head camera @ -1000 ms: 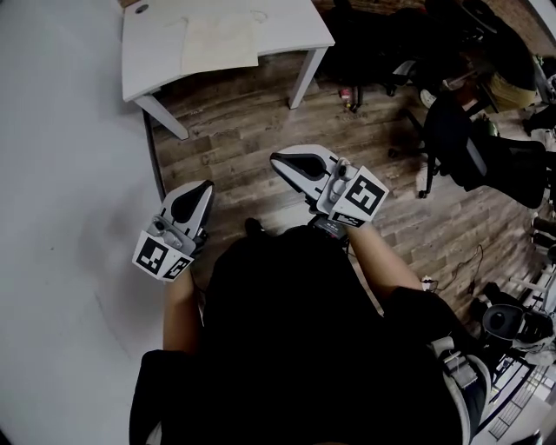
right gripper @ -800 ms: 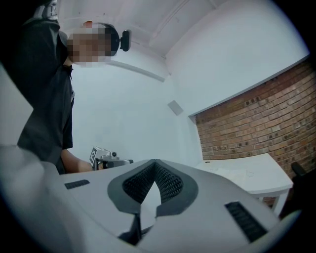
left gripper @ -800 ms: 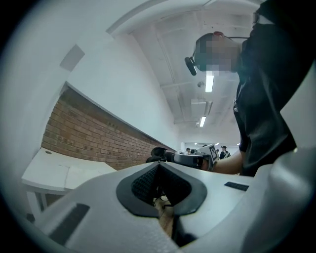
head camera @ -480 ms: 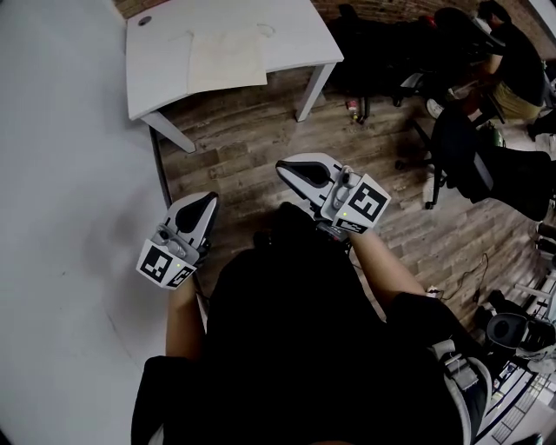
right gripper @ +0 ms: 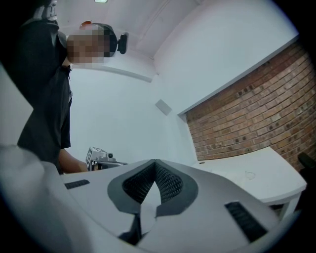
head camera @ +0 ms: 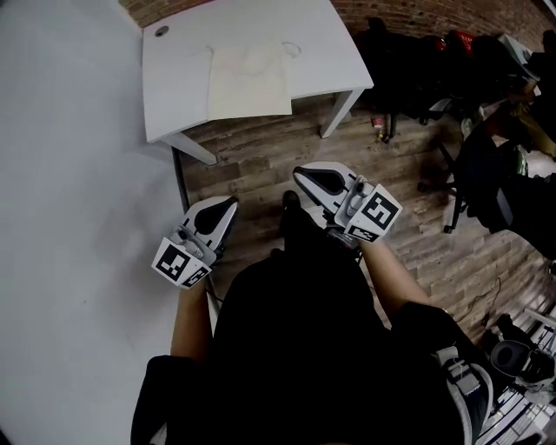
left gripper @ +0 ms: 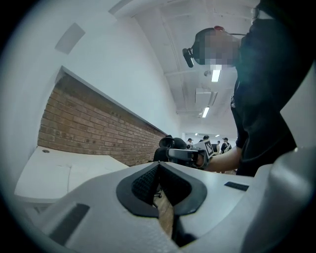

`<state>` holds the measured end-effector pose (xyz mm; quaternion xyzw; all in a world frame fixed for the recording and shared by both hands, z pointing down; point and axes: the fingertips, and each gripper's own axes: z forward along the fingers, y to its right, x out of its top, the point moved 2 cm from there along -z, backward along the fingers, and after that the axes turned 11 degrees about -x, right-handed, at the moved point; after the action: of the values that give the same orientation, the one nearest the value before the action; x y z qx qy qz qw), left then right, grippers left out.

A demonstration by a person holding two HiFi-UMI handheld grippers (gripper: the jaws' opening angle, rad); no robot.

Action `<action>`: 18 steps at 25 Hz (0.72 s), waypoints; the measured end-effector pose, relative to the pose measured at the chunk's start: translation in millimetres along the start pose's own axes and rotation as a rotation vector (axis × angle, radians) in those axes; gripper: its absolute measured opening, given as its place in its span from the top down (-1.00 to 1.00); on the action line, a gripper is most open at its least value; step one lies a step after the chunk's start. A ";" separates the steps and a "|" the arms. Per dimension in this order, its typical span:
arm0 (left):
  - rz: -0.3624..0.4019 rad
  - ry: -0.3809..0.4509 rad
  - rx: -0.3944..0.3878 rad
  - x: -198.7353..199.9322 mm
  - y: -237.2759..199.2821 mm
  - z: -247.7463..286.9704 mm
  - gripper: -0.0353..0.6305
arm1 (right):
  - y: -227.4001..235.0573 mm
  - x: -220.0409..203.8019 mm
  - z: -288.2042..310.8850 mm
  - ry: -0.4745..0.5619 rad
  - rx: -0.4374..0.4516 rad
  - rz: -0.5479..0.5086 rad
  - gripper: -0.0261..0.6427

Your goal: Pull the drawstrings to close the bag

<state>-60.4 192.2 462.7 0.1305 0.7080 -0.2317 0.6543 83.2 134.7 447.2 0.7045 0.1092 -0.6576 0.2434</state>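
A cream drawstring bag lies flat on the white table, its thin strings looping out at its far corners. Both grippers are held level above the wooden floor, short of the table's near edge. My left gripper is shut with nothing between its jaws, and so is my right gripper. In the left gripper view the closed jaws point past the table, with the right gripper alongside. The right gripper view shows its shut jaws, the table and the left gripper.
A white wall runs along the left, and a brick wall stands behind the table. Black office chairs and bags crowd the right side. White table legs reach down to the wooden floor.
The table and bag have come closer and lower in the head view. Both grippers have travelled forward toward the table, still shut and empty.
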 end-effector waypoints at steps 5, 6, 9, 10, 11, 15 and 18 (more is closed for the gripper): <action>0.016 -0.034 0.053 15.9 -58.8 16.7 0.85 | 43.9 4.6 48.2 0.003 0.033 0.017 0.90; 0.009 -0.023 0.051 18.6 -69.6 21.1 0.85 | 54.8 4.0 56.5 -0.002 0.043 0.016 0.90; -0.010 0.022 0.040 30.4 -97.3 35.8 0.85 | 86.5 8.4 77.4 -0.013 0.065 0.013 0.90; -0.016 0.037 0.040 34.7 -106.2 40.5 0.85 | 95.9 11.2 83.4 -0.013 0.070 0.015 0.90; -0.021 0.050 0.042 38.7 -115.0 44.9 0.85 | 104.4 13.8 89.1 -0.013 0.074 0.018 0.90; -0.018 0.052 0.063 50.6 -148.3 61.3 0.85 | 134.0 20.1 108.8 -0.013 0.093 0.017 0.90; -0.007 0.014 0.078 50.1 -169.9 68.3 0.85 | 155.0 19.6 121.8 -0.015 0.078 0.012 0.90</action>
<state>-89.6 6.3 437.4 0.1551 0.7033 -0.2605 0.6430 52.5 -60.8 457.0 0.7090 0.0771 -0.6653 0.2206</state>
